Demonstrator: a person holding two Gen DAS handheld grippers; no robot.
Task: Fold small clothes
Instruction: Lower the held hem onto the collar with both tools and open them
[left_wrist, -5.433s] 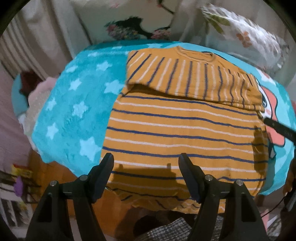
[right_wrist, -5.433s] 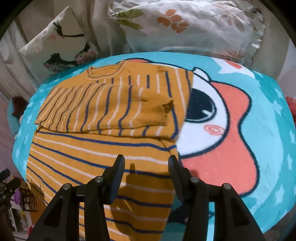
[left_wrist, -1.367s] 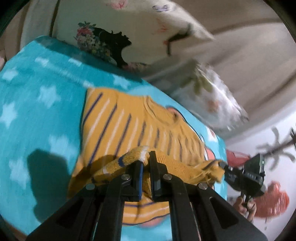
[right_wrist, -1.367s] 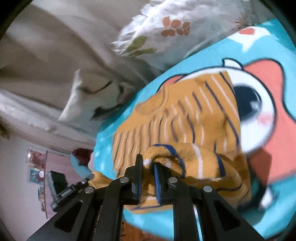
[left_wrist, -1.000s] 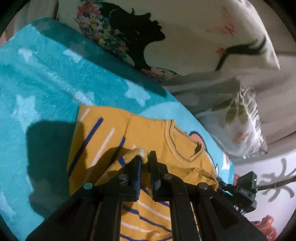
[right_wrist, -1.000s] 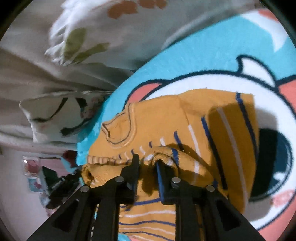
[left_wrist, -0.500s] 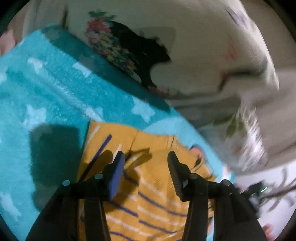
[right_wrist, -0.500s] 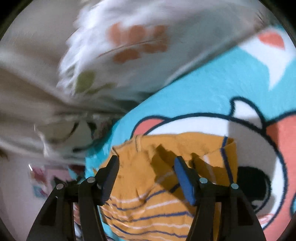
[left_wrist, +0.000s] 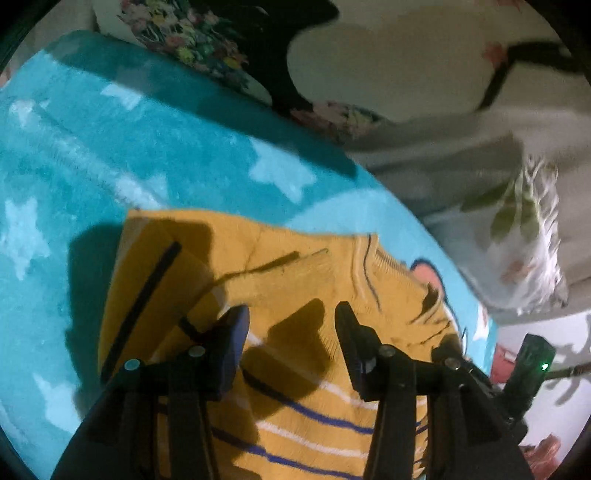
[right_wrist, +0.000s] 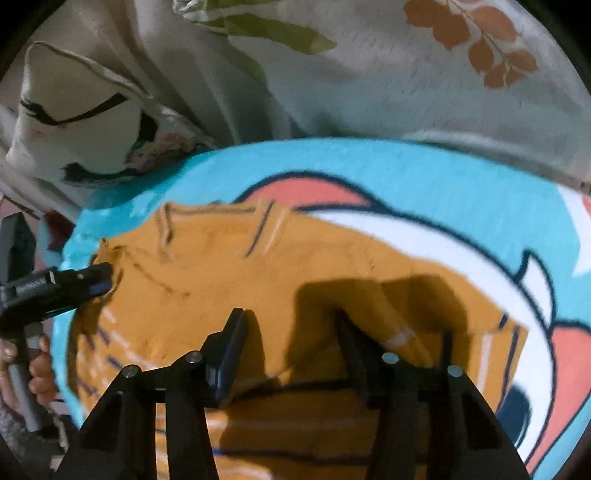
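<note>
At the bottom centre of the left wrist view, the left claw (left_wrist: 291, 325) stands released, its two black fingers spread wide with nothing between them. It hangs over the mustard-yellow knitted sweater with navy and white stripes (left_wrist: 295, 280), which fills the lower middle of the frame. The sweater lies folded, a striped layer turned up over the plain part near the ribbed neckline (left_wrist: 373, 266) at centre right. The fingers cast dark shadows on the knit.

In the right wrist view, the right claw (right_wrist: 291, 332) at bottom centre is likewise released and empty, spread over the same sweater (right_wrist: 229, 280). At the left edge of that frame the left claw (right_wrist: 99, 280) shows from the side, its tip close against the sweater's edge; whether it touches cannot be told. A hand (right_wrist: 37, 369) grips its handle at lower left.

The sweater rests on a turquoise fleece blanket with pale stars and a coral-and-white cartoon print (left_wrist: 110, 155), spread across the bed.

Beyond the blanket, at the top of both frames, lie a cream pillow with black and floral print (left_wrist: 388, 66) and a pale pillow with orange and green leaf print (right_wrist: 443, 81).
</note>
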